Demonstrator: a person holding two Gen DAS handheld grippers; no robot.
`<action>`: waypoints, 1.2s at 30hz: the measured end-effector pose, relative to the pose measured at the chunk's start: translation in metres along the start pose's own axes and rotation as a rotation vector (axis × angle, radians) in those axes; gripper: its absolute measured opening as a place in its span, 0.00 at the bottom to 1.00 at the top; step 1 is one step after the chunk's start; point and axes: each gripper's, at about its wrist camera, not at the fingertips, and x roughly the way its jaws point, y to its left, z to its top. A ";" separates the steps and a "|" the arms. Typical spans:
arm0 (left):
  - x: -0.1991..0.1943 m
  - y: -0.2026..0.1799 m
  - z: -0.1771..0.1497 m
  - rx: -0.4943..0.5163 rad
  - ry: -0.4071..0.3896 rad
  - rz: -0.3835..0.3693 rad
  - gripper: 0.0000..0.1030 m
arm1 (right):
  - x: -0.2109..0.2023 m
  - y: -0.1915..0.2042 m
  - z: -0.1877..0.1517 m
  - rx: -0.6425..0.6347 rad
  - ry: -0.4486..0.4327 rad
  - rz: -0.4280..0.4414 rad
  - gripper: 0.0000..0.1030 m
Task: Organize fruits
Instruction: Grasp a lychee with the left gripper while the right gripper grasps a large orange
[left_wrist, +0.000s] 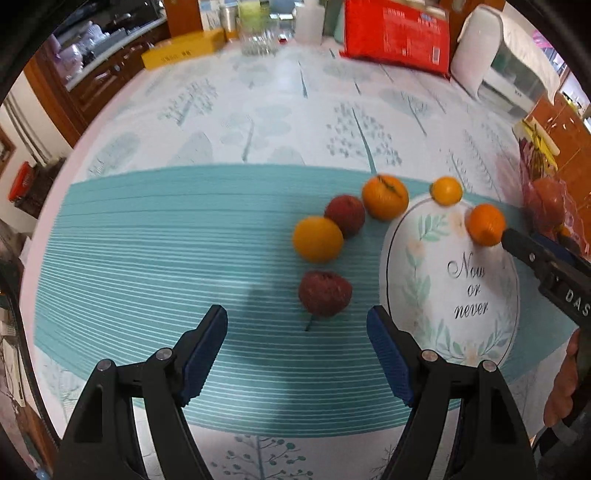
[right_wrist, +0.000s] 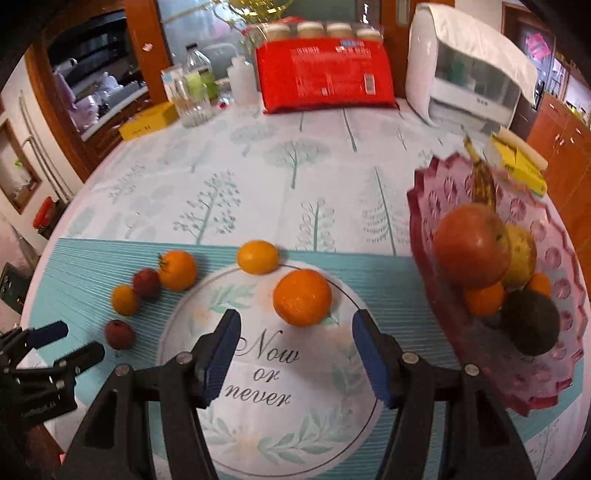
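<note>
On the white plate (right_wrist: 332, 417), round tangerine (right_wrist: 302, 297), no long axis, both grippers' fingers wide.

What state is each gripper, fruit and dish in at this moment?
Left gripper: open, empty, aimed at the near red fruit.
Right gripper: open, empty, just short of the orange.
Orange: resting on the white plate.
Small yellow fruit: at the plate's far rim.
Pink bowl: holding several fruits.

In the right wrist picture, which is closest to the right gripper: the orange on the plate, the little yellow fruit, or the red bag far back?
1. Orange, on the plate, just ahead of the right gripper.
2. Yellow fruit, at the plate's far rim.
3. Red bag, at the table's far end.
</note>
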 end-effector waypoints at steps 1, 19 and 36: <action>0.006 -0.001 0.000 0.000 0.011 -0.009 0.74 | 0.005 -0.001 -0.001 0.011 0.005 -0.004 0.62; 0.030 -0.001 0.005 -0.079 0.015 -0.093 0.46 | 0.056 -0.013 0.011 0.069 0.059 0.009 0.61; 0.027 -0.010 0.004 -0.054 0.015 -0.078 0.31 | 0.055 -0.008 0.004 0.026 0.060 0.072 0.42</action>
